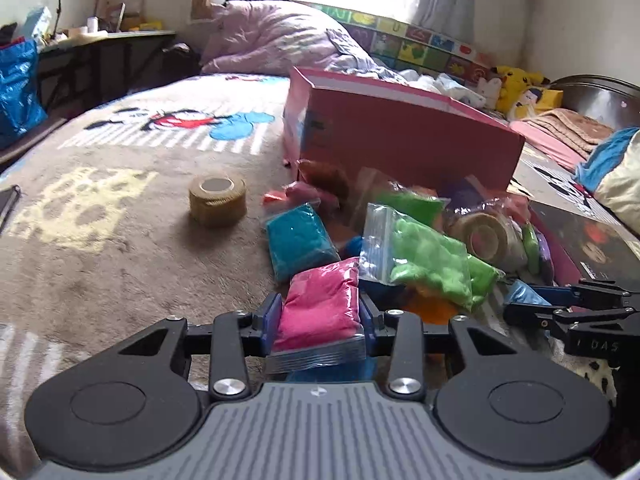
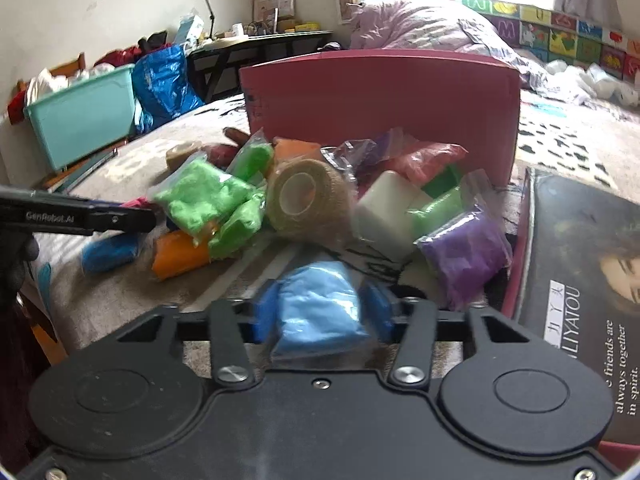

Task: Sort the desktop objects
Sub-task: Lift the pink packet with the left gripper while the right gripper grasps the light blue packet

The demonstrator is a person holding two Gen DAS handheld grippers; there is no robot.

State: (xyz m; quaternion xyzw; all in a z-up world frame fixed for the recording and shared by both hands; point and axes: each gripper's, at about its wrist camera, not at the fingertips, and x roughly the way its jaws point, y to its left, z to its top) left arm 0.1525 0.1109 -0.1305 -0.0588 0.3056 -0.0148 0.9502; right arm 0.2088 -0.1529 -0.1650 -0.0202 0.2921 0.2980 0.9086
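Left wrist view: the left gripper (image 1: 320, 316) points forward and low over the bed (image 1: 120, 240), its two blue fingers (image 1: 272, 316) clenched on either side of a pink bag (image 1: 320, 312). The bag's sealed clear edge points back toward the camera. Just ahead lies a teal bag (image 1: 298, 240), and to its right a green bag (image 1: 432, 260) with a clear zip top. A tan tape roll (image 1: 218, 198) stands alone on the blanket, apart from the pile. A red box (image 1: 400, 132) stands behind the pile, open side up. The right gripper (image 1: 568, 304) enters from the right edge, held level and close to the blanket.

Right wrist view: the right gripper (image 2: 320, 312) is also held low and level, its blue fingers (image 2: 266, 316) grasping a light blue bag (image 2: 320, 308). Beyond it the pile holds a second tan tape roll (image 2: 308, 200), a white block (image 2: 384, 212), a purple bag (image 2: 468, 256) and an orange bag (image 2: 180, 256). The left gripper (image 2: 132, 220) reaches in from the left edge, just beside the green bags. A book (image 2: 580, 280) lies at the right.
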